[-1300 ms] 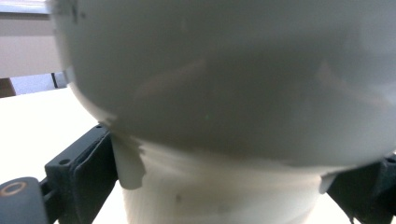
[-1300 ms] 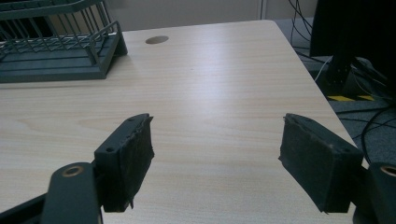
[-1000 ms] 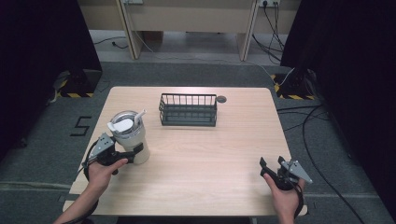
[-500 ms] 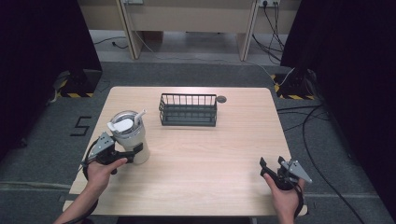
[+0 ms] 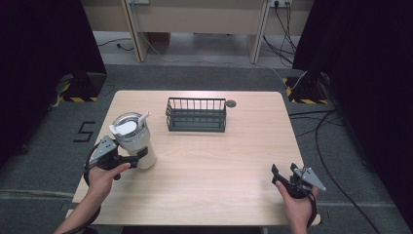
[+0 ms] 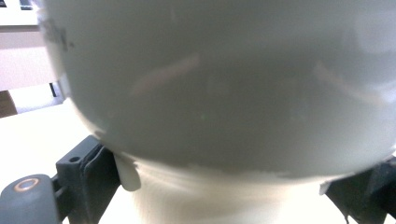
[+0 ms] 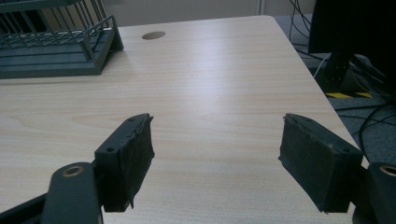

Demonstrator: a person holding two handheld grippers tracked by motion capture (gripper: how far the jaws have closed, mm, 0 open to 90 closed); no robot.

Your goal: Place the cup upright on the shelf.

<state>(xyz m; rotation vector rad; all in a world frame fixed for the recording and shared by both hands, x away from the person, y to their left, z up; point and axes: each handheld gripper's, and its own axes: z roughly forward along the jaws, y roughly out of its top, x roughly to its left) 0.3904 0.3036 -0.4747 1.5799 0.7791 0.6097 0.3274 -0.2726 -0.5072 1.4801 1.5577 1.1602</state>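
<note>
Counter [image 5: 234,170]: 1. White tumbler with lid and straw [image 5: 134,141], left of frame: 1. Dark wire basket [image 5: 196,115], upper centre: 1. Round grommet hole [image 5: 231,103], beside basket: 1. Hand-held tongs: 2, left tongs [image 5: 139,158] and right tongs [image 5: 284,171].

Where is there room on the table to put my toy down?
The biggest bare patch is the light wooden table between the black wire basket and the near edge, from the white lidded tumbler across to the right gripper. The near left corner is crowded: there the left gripper clamps the tumbler.
</note>
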